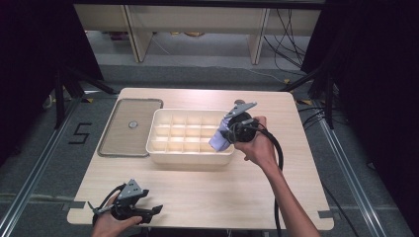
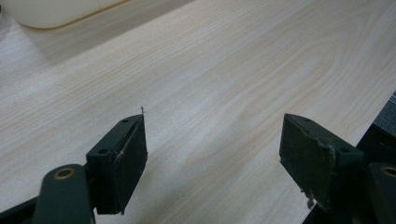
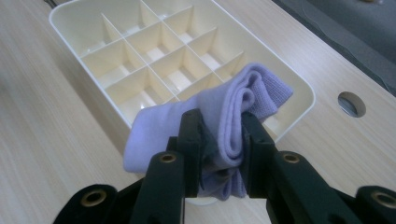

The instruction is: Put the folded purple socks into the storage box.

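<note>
A cream divided box (image 1: 154,129) (image 3: 301,88) with many small compartments stands mid-table. My right gripper (image 1: 223,134) (image 3: 219,128) hangs over the box's right end, shut on a folded lilac cloth (image 1: 219,138) (image 3: 238,100) that bulges out between and beyond the jaws. All the compartments I can see are bare. Down at the table's front left corner my left gripper (image 1: 154,211) (image 2: 212,147) lies low over the bare wood, open, with nothing between its jaws.
A flat brown-framed lid (image 1: 129,126) lies on the table just left of the box. The wooden table (image 1: 207,187) has a round cable hole (image 3: 351,103) beyond the box's end. Dark curtains and stands flank the table.
</note>
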A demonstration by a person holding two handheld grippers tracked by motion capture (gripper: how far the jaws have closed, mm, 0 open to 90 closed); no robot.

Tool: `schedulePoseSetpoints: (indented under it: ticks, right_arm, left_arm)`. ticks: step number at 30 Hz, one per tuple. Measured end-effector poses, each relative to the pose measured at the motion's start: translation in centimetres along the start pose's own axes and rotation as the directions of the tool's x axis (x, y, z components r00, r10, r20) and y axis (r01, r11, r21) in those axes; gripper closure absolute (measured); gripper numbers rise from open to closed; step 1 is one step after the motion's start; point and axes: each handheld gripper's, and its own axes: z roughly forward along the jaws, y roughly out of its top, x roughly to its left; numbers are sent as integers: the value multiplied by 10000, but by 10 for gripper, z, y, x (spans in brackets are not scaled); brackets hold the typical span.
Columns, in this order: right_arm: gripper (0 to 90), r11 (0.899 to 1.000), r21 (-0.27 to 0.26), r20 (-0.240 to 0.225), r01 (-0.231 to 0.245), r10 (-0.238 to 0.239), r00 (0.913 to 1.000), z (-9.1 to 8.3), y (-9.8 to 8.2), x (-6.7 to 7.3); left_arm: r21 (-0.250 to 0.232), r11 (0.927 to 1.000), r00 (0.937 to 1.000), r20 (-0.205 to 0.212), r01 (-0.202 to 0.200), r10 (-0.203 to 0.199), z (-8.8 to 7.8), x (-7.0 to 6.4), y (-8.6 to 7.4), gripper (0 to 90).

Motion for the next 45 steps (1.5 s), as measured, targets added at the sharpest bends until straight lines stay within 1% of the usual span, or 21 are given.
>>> schedulePoseSetpoints:
  ticks: [2,3,6,7,10,11,13,17,18,22,25,26,27,28,29,32,37,38,40,42,45]
  right_arm:
    - [734,9999,78,123,106,-107,9999,3,0,-4]
    - [734,9999,156,169,-23,20,9999,4,0,-4]
    - [734,9992,285,364,267,-277,9990,11,1,-9]
    - [734,9988,354,382,350,-364,9986,13,1,-10]
    - [734,9974,588,483,421,-450,9978,20,2,-12]
    - [734,9967,710,486,405,-440,9979,23,2,-11]
    - [734,9946,766,630,701,-750,9952,28,3,-14]
    - [734,9919,1144,681,558,-639,9956,38,2,-13]
    - [734,9909,1163,743,684,-774,9942,40,1,-14]
    - [734,9870,1447,780,700,-819,9936,48,-1,-14]
    - [734,9841,1598,842,772,-915,9922,53,-2,-14]
    - [733,9809,1733,870,887,-1049,9907,54,-3,-13]
    - [733,9744,1923,931,1160,-1358,9864,56,-3,-13]
    - [733,9702,2090,1038,1229,-1469,9837,58,-4,-12]
    - [733,9695,2159,1049,1165,-1416,9843,60,-5,-11]
    - [732,9628,2341,1273,1351,-1681,9775,64,-6,-10]
    - [732,9557,2495,1214,1564,-1911,9740,69,-7,-5]
    - [731,9525,2502,1172,1735,-2077,9711,70,-7,-5]
    - [731,9526,2523,1053,1701,-2018,9738,72,-7,-4]
    - [731,9593,2419,913,1455,-1718,9809,74,-8,-2]
    - [731,9588,2404,688,1516,-1726,9826,78,-10,-2]
  left_arm:
    - [-27,10000,10000,-6,-70,70,0,0,0,226]
    - [-30,10000,10000,-19,-25,25,0,0,0,226]
    - [-22,10000,10000,-14,-51,51,0,0,0,226]
    - [-73,9999,9999,30,100,-100,1,0,0,226]
    - [76,10000,10000,-12,-51,51,0,0,0,226]
    - [-28,10000,10000,47,-25,25,1,-1,0,226]
    - [-26,10000,10000,14,-14,14,1,-1,0,226]
    - [63,9999,9999,30,-135,135,0,0,0,226]
    - [-36,10000,10000,32,-36,36,1,-1,0,226]
    - [70,9999,9999,9,-148,148,0,0,0,226]
    - [85,9999,9999,-88,-71,72,1,-1,0,226]
    - [-100,9999,10000,-18,83,-83,1,-3,0,226]
    - [68,9999,9999,-128,-114,115,0,-1,0,226]
    - [58,9999,9999,-114,-101,101,1,-1,0,226]
    - [98,9999,9999,-48,-94,94,1,-1,0,226]
    - [146,9999,10000,-21,-68,69,1,-2,0,226]
    - [29,9999,9999,58,-112,112,2,-2,0,226]
    - [19,9999,9999,64,-113,113,2,-2,0,226]
    - [25,10000,10000,42,-56,56,2,-2,0,226]
    - [34,10000,10000,49,-85,85,2,-2,0,226]
    - [65,9999,9999,59,-134,134,2,-2,0,227]
